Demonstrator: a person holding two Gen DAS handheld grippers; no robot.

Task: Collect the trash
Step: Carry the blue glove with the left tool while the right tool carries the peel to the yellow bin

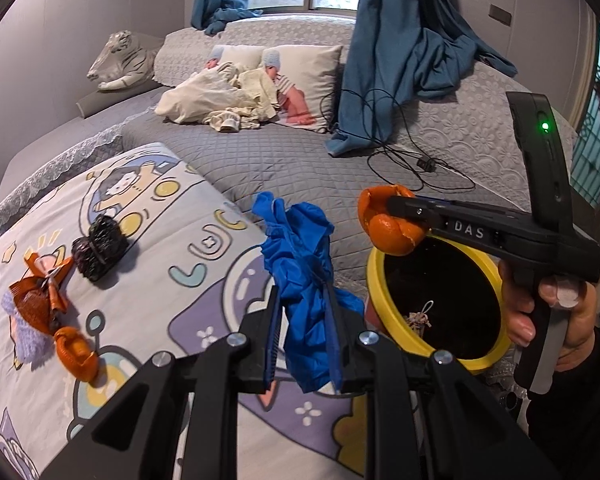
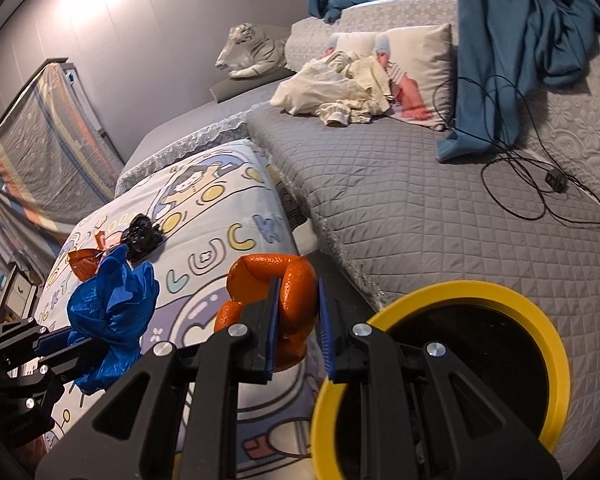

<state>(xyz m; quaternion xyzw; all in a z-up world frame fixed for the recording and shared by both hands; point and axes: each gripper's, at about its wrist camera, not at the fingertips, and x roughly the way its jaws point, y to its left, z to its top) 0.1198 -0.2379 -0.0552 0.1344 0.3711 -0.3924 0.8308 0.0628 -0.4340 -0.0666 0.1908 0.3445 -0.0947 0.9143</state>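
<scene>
My left gripper (image 1: 304,312) is shut on a crumpled blue glove (image 1: 300,272) and holds it above the cartoon-print pillow (image 1: 160,248). The glove also shows in the right wrist view (image 2: 112,316). My right gripper (image 2: 298,312) is shut on an orange peel (image 2: 276,296) just left of the yellow-rimmed bin (image 2: 548,340). In the left wrist view the peel (image 1: 392,228) hangs over the bin's far rim (image 1: 374,280). On the pillow lie a black crumpled wrapper (image 1: 100,248), an orange foil wrapper (image 1: 40,296) and another orange peel (image 1: 76,352).
A grey quilted bed (image 1: 292,160) lies behind, with a black cable and charger (image 1: 424,164), blue curtains (image 1: 400,60), pale clothes on pillows (image 1: 228,96) and a toy white tiger (image 1: 120,60). Some trash lies in the bin's bottom (image 1: 420,316).
</scene>
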